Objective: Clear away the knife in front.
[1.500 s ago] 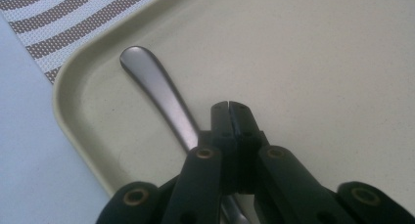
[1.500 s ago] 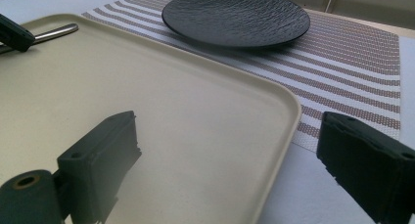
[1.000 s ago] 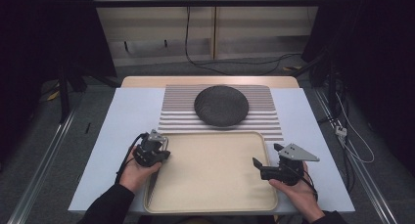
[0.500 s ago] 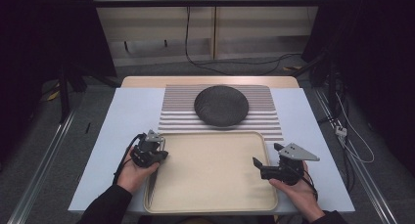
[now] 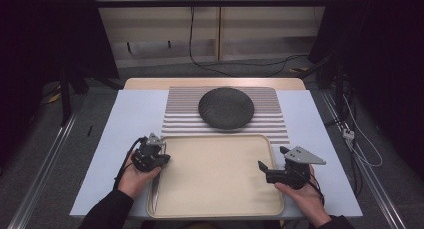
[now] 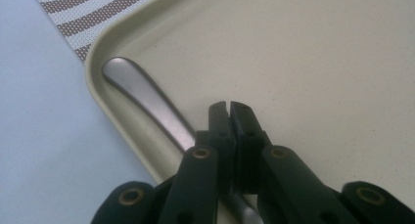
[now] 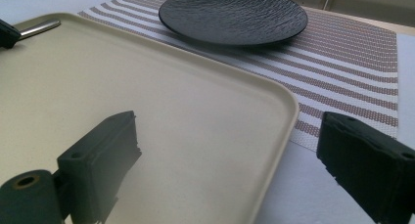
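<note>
Jaws on left gripper pressed together over the metal utensil handle along the tray left rim, apparently gripping nothing, right gripper wide open and empty: thin handle may slip against rim.

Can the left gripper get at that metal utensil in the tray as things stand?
Probably yes. The left gripper hovers right over the metal utensil, which lies bare along the tray's left rim. Its jaws are shut, so they must open first, and the rim beside the handle may crowd one jaw.
</note>
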